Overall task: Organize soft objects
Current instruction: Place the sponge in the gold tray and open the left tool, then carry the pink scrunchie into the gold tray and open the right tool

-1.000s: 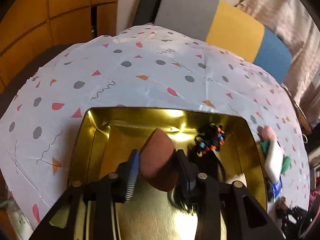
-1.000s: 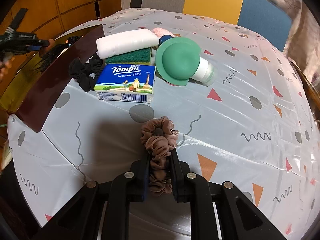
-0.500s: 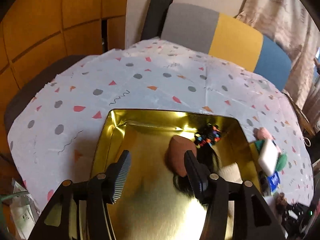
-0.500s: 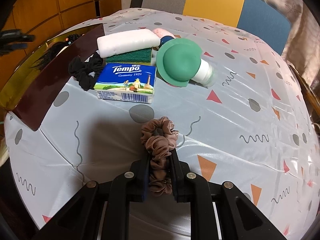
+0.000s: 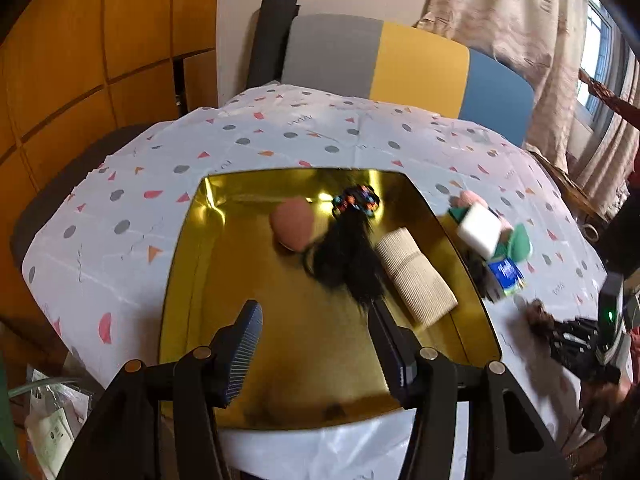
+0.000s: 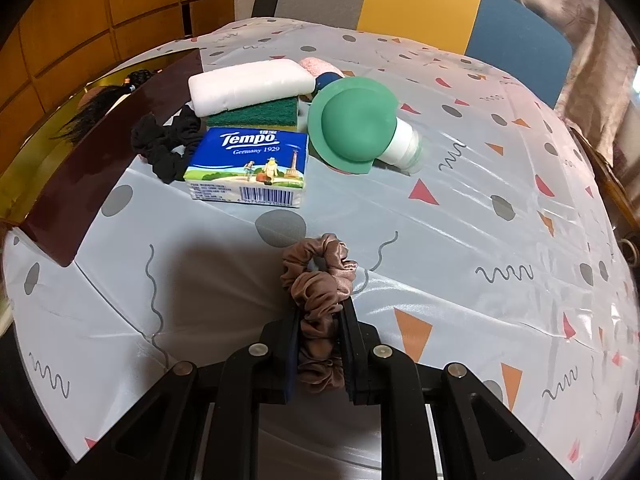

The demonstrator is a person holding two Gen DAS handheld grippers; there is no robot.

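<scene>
The left gripper (image 5: 316,344) hangs open and empty over the gold tray (image 5: 188,280), which holds a brown sponge (image 5: 291,225), black hairpiece (image 5: 348,256) and beige cloth (image 5: 416,276).

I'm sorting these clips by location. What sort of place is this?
Probably a room in a home: a table under a patterned tablecloth, a grey, yellow and blue upholstered seat behind it, a curtained window, and household bits like a tissue pack and a sponge.

A grey, yellow and blue chair back (image 5: 408,66) stands beyond the table, beside what looks like a curtain (image 5: 520,32).
</scene>
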